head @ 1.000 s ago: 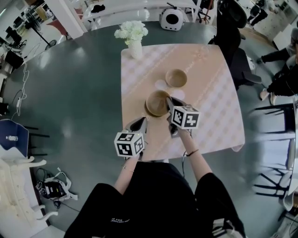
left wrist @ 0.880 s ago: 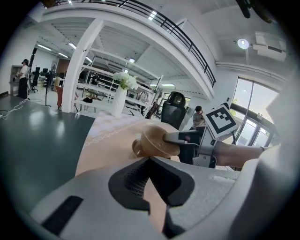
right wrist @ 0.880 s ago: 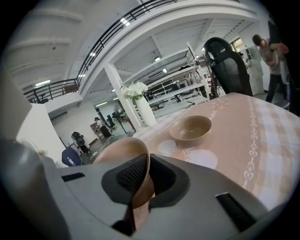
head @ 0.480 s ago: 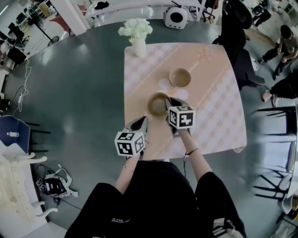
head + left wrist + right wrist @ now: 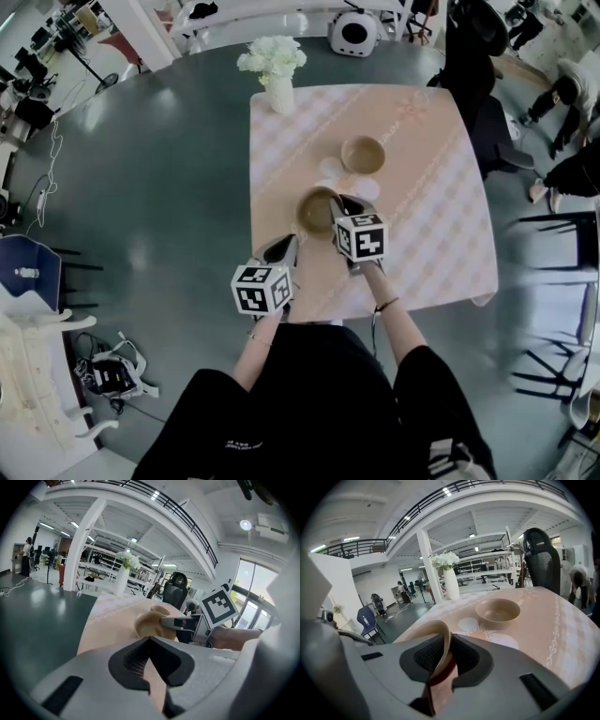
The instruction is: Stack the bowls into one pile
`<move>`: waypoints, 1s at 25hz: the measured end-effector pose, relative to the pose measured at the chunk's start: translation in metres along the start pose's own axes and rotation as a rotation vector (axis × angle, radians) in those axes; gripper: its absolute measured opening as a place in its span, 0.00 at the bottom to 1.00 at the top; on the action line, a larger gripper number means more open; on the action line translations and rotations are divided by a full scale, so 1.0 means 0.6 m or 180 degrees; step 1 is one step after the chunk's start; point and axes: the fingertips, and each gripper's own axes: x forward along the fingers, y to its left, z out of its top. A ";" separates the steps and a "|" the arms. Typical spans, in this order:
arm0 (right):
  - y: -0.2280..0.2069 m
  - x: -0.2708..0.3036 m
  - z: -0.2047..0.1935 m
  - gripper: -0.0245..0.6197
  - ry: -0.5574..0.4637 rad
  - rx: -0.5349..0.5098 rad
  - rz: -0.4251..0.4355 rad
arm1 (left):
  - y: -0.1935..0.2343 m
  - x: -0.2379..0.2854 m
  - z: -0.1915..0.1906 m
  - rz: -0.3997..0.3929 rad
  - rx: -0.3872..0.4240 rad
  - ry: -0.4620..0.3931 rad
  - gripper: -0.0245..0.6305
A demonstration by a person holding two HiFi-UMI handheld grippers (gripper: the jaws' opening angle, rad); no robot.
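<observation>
- Left gripper (image 5: 150, 640): fingers closed tip to tip with nothing between them, low over the near edge of the worktop (image 5: 431, 216), apart from both bowls.
- Vase (image 5: 279, 94) of white flowers at the worktop's far left corner (well clear of the bowls).
- Near bowl (image 5: 314, 212): round, tan and matte with a thin rim, upright on the pale pink checked cloth (image 5: 281, 150), about mid-worktop.
- Right gripper (image 5: 444, 644): fingers opening, with the near bowl's rim between the pads and both pads touching it. Rim tan on top, darker red-brown lower down in the gap.
- Far bowl (image 5: 363, 155): same tan, shallow, empty and upright, alone just beyond and to the right of the near bowl without touching it (not yet stacked).
</observation>
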 end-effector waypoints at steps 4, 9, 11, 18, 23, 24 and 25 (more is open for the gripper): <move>0.003 0.000 -0.004 0.16 0.0013 -0.0033 -0.0012 | 0.000 -0.002 0.001 -0.0020 -0.0006 -0.0010 0.03; 0.002 -0.008 0.007 0.26 -0.0171 -0.0082 -0.0103 | 0.000 -0.002 0.003 -0.0044 -0.0004 -0.0014 0.03; -0.001 -0.012 0.010 0.29 -0.0224 -0.0031 -0.0137 | -0.001 -0.001 0.004 -0.0056 -0.0003 -0.0014 0.03; -0.022 -0.011 -0.012 0.35 -0.0121 0.0512 -0.0226 | 0.001 -0.004 0.012 -0.0110 0.0000 -0.0031 0.03; -0.031 -0.007 -0.027 0.35 0.0020 0.0761 -0.0303 | 0.001 0.001 0.014 -0.0160 0.0024 0.0005 0.03; -0.032 -0.006 -0.029 0.35 0.0043 0.0802 -0.0314 | 0.000 0.003 0.014 -0.0174 0.0028 0.0013 0.03; -0.032 -0.004 -0.032 0.34 0.0057 0.0837 -0.0323 | 0.000 0.004 0.014 -0.0188 0.0033 0.0022 0.03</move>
